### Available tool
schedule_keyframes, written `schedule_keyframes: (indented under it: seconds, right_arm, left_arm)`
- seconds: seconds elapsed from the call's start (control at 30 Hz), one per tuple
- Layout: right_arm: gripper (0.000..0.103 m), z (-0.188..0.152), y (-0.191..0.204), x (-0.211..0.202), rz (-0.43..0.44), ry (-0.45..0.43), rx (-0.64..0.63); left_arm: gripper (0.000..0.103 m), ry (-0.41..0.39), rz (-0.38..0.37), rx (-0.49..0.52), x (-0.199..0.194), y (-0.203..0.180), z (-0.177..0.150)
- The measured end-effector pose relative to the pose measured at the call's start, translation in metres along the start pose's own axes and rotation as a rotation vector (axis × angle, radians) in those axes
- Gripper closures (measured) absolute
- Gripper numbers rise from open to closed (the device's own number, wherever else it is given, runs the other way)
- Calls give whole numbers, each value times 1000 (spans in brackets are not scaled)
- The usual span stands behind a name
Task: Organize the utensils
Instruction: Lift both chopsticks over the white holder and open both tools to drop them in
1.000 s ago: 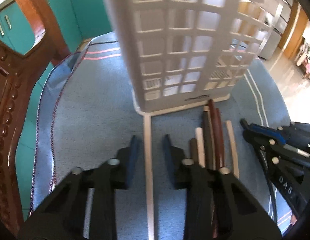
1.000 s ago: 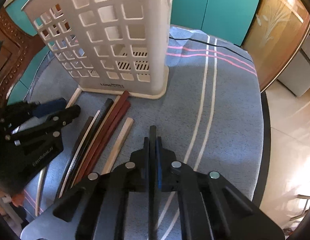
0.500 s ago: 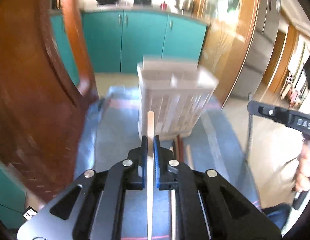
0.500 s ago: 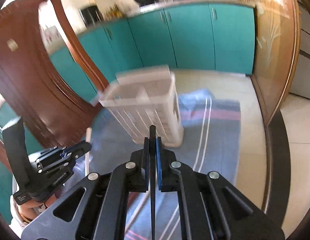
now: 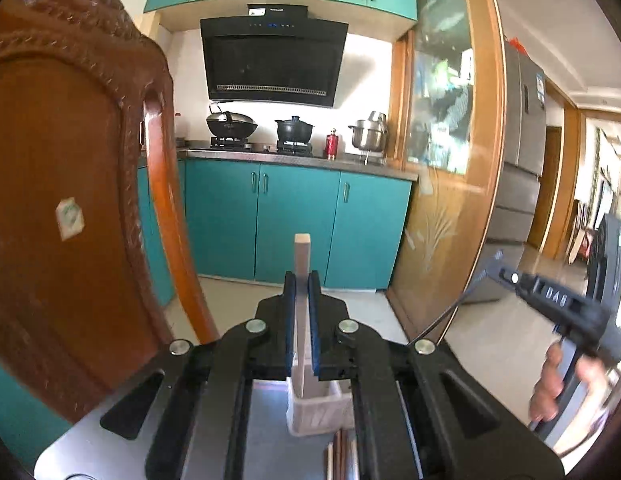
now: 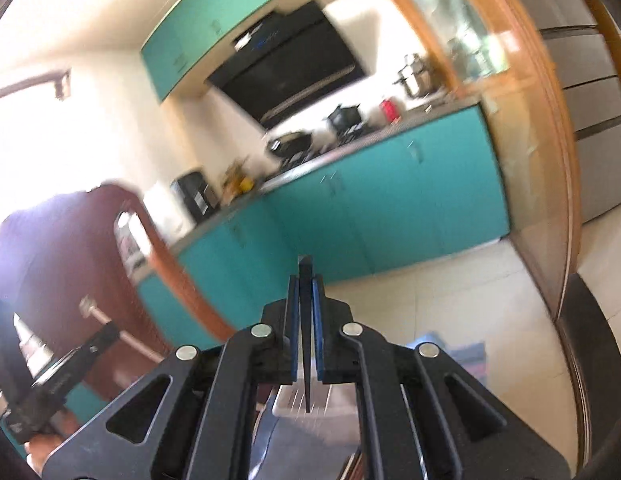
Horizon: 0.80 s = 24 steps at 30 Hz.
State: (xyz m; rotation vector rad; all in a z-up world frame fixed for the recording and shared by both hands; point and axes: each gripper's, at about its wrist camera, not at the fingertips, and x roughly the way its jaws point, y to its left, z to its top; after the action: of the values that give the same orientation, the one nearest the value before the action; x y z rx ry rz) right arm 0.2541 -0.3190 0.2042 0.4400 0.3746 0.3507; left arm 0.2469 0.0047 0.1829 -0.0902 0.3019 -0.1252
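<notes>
Left gripper point(image 5: 301, 316) clamped on pale square-section wooden chopstick point(image 5: 301, 252), upright; right gripper point(image 6: 306, 320) clamped on thin black tapered chopstick point(image 6: 305, 276), upright, thin end down.

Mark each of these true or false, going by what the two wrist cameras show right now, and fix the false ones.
1. The left gripper is shut on a pale chopstick. True.
2. The right gripper is open and empty. False: it is shut on a black chopstick.
3. The white basket shows below the left gripper. True.
4. The cabinets under the counter are red. False: they are teal.
5. More chopsticks lie near the basket. True.
</notes>
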Motion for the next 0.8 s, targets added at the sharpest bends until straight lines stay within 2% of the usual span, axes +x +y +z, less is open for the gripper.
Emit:
schedule_keyframes:
  seconds: [0.13, 0.23, 0.37, 0.53, 0.57, 0.63, 0.67, 0.7, 0.8]
  right_arm:
    - [96, -6, -21, 12, -49, -34, 21]
    - [96, -21, -35, 36, -116, 14, 11]
    - [96, -45, -48, 57, -95, 96, 13]
    - [96, -71, -42, 58, -115, 140, -86]
    - [94, -75, -42, 58, -122, 156, -108]
    - [81, -78, -45, 56, -149, 178, -129]
    - [72, -79, -48, 52, -150, 179, -120]
    - [67, -78, -54, 46, -143, 171, -93]
    - [66, -74, -74, 23, -124, 127, 3]
  left_arm:
    - [96, -21, 31, 21, 22, -9, 10]
    - [96, -22, 52, 23, 47, -13, 1]
    - [96, 25, 56, 21, 83, -17, -29]
    - [96, 102, 79, -12, 114, -14, -60]
    - [96, 115, 87, -14, 117, -14, -65]
    - [96, 125, 93, -10, 117, -13, -75]
    - [96, 127, 95, -11, 117, -12, -80]
    - [93, 129, 96, -14, 115, -11, -84]
    - [81, 135, 87, -22, 107, -10, -95]
